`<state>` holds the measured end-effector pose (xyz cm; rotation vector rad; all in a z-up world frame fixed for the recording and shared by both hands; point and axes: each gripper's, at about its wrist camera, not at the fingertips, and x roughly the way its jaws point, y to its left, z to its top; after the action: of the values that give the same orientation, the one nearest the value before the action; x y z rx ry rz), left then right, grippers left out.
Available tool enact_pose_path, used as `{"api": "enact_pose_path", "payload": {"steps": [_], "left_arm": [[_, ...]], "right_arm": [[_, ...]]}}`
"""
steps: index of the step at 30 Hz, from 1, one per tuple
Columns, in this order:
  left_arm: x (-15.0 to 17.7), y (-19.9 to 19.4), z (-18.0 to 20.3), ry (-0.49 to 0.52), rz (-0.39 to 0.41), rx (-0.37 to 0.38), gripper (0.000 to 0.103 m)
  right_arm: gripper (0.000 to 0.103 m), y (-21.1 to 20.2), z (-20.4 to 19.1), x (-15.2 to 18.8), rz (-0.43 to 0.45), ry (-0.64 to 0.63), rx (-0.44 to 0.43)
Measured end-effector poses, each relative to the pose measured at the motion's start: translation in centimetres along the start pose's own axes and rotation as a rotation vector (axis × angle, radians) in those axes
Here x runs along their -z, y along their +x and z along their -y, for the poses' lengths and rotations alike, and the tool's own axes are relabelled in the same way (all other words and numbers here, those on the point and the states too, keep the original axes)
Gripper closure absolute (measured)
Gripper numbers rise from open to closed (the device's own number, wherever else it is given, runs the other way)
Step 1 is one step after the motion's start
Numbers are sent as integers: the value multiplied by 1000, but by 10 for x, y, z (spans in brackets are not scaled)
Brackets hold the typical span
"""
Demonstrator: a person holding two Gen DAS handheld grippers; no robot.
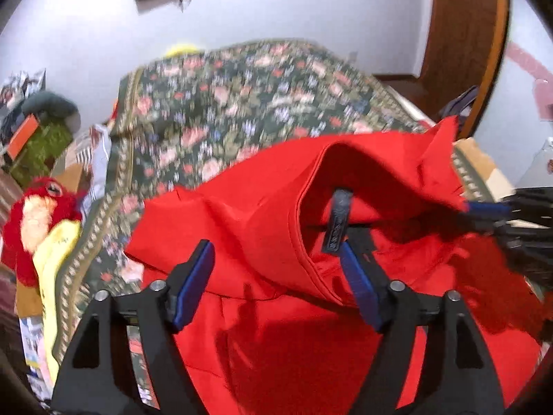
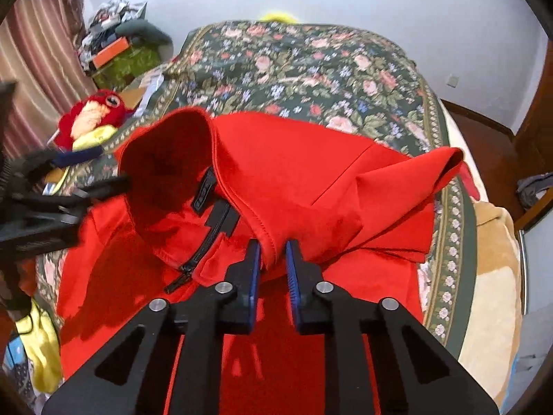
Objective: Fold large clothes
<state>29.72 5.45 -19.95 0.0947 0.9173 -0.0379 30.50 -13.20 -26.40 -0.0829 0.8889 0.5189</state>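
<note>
Left gripper jaws apart; right gripper jaws nearly together, both angled downward.

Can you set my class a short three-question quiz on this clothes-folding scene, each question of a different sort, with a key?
1. True or false: the right gripper is pinching a fold of the red jacket.
2. What lies under the jacket? A) floral bedspread B) bare wooden table C) tiled floor
3. Which gripper has its jaws apart, with no cloth pressed between them?

Key: 1 true; 2 A; 3 the left gripper.
</note>
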Motion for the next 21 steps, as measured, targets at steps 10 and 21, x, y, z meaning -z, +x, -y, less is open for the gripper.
{"api": "enact_pose_path", "payload": {"steps": [10, 21], "left_arm": [[25, -20, -22, -104, 29, 42, 99], [89, -15, -12, -62, -101, 106, 98]], "right_arm": [[96, -34, 11, 5, 69, 27, -16], [96, -23, 24, 33, -34, 114, -89]]}}
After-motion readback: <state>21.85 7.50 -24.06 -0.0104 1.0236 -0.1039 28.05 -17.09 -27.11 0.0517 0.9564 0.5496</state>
